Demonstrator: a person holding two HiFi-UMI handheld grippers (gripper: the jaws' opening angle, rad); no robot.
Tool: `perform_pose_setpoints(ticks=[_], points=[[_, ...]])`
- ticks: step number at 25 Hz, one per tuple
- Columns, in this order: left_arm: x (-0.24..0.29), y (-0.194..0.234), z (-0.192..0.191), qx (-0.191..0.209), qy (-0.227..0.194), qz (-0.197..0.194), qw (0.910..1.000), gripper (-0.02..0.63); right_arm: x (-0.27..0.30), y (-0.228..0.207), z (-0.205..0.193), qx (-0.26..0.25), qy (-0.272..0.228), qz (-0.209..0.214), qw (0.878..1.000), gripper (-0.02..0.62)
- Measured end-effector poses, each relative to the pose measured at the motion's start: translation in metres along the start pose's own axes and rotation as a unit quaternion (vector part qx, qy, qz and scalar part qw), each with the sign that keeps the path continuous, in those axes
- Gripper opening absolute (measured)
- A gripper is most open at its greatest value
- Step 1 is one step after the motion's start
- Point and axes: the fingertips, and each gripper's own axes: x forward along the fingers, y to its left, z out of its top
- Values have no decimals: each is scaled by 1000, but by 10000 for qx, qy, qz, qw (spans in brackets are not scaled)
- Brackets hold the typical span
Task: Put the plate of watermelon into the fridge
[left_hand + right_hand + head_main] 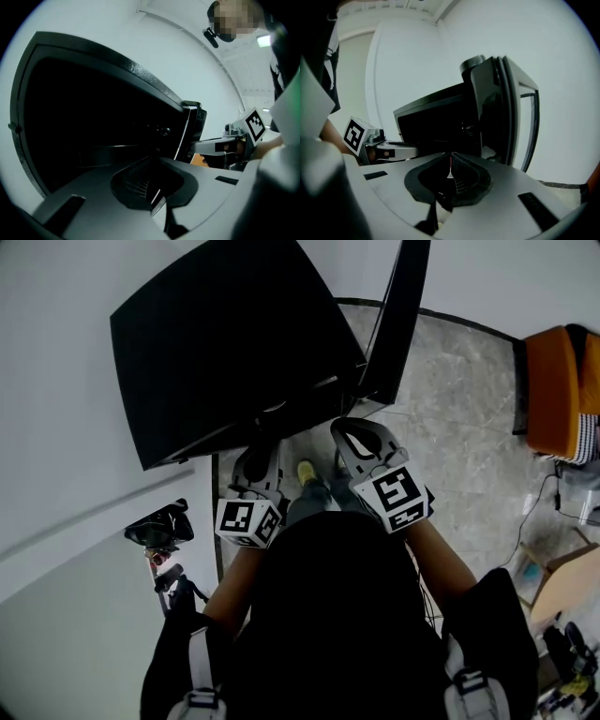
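No plate of watermelon shows in any view. A black fridge (225, 343) stands in front of me, with its door (398, 315) swung open to the right. Its inside is dark (93, 122) and I cannot make out its contents. My left gripper (258, 460) is held before the fridge's lower front, its jaws closed with nothing between them (150, 180). The right gripper (354, 432) hangs beside it near the door's edge (506, 112). Its pads meet in a thin line (451, 171) and hold nothing. Each gripper shows in the other's view: the right gripper (234, 140) and the left gripper (379, 147).
A white wall (56, 381) runs along the left of the fridge. A small black device on a stand (159, 526) sits at my lower left. The floor is grey stone tile (450, 427), with an orange seat (558, 390), a cardboard box (562, 582) and cables to the right.
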Motion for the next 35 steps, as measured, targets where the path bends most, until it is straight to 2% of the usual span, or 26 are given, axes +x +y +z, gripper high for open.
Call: perform_pose_setpoints(ticks=[7, 12, 16, 20, 25, 31, 35], points=[[-6, -16, 27, 179, -255, 116, 9994, 12, -28, -28, 17, -319, -120, -97, 9994, 20], [-16, -18, 34, 217, -378, 278, 9987, 12, -49, -38, 12, -517, -64, -74, 9986, 18], [-22, -23, 36, 258, -422, 391, 9980, 12, -63, -43, 9, -952, -217, -9, 9952, 18], [-28, -29, 40, 267, -466, 439, 9976, 12, -77, -45, 2, -789, -168, -44, 9967, 18], [-47, -32, 42, 251, -612, 365, 9971, 12, -88, -22, -8, -602, 42, -116, 9981, 18], [-91, -34, 33, 215, -777, 238, 9965, 12, -98, 27, -9, -846, -353, -178, 9956, 18], [-133, -34, 26, 300, -889, 299, 9951, 12, -114, 68, -18, -961, -452, -228, 9941, 18]])
